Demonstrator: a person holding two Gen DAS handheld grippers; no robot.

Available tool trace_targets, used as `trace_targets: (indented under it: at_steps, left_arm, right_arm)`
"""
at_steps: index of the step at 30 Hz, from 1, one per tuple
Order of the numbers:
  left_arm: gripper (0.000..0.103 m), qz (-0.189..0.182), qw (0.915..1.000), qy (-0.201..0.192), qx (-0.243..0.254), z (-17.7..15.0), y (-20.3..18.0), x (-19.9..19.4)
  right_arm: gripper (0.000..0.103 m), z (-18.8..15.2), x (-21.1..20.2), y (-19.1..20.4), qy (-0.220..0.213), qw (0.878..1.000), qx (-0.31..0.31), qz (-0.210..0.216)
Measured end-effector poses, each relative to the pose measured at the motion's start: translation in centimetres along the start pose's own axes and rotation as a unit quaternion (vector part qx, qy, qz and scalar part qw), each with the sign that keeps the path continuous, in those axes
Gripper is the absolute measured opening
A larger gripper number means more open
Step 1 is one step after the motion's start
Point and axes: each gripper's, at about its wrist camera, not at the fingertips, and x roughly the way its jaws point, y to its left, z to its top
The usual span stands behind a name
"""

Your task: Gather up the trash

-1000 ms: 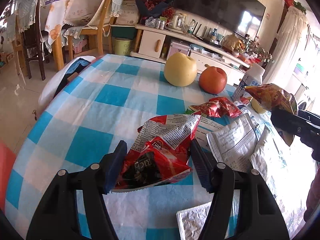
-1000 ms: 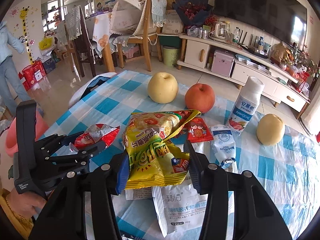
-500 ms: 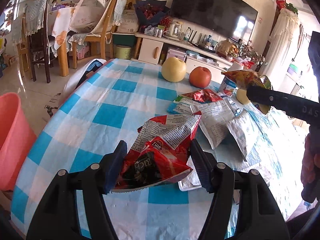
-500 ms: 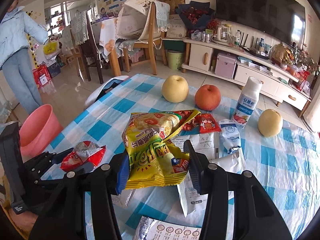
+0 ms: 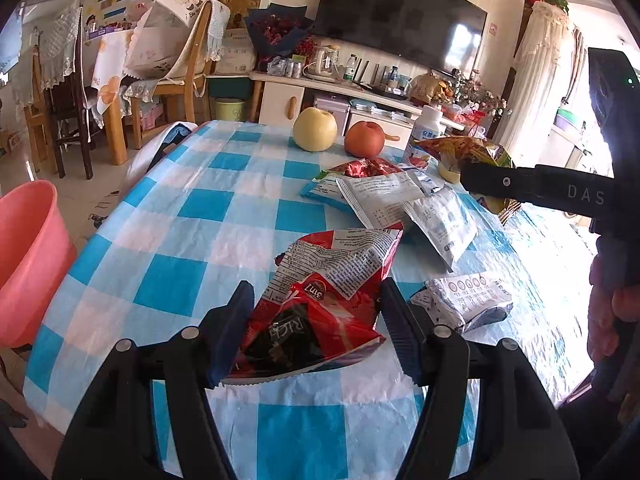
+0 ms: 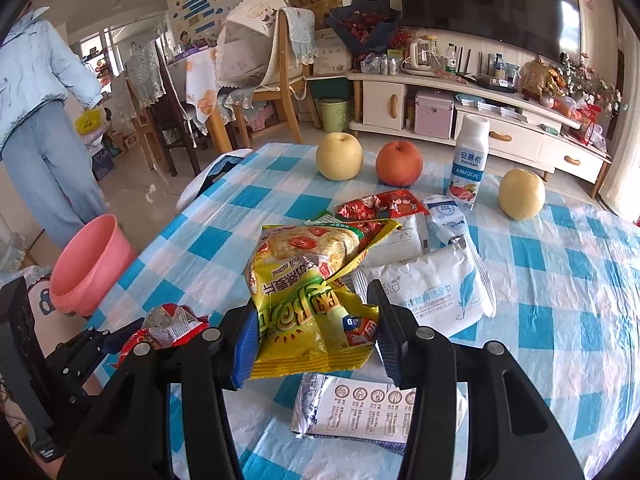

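So the left hand-held gripper (image 5: pixel 316 332) is clamped on a red snack wrapper (image 5: pixel 320 312), crumpled bag pinched between both fingers and lifted off the checkered counter (image 5: pixel 192 216). The right hand-held gripper (image 6: pixel 312 332) has its fingers closed the same way on a yellow chip bag (image 6: pixel 308 304), also held up above the cloth. Just ahead of the right one there's a pile of leftover trash: a white wipes pack (image 6: pixel 432 292), a smaller red wrapper (image 6: pixel 380 204), and a silver foil packet (image 6: pixel 360 408) lying right under its fingertips. Further out past that pile sit two pears, a red apple (image 6: pixel 399 162) and a yogurt bottle (image 6: pixel 469 162). Off to the left of both, beside the counter edge and lower down, is a pink basin (image 6: pixel 90 264).
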Motion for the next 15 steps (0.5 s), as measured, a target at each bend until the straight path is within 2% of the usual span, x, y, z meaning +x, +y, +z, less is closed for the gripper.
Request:
trace_targets:
  at_steps: [15]
  left_arm:
    - [0.066, 0.001, 0.9996, -0.026, 0.01, -2.0, 0.2, -3.1]
  right_arm:
    - [0.051, -4.2, -3.3, 2.8, -0.003, 1.0, -0.005, -0.004]
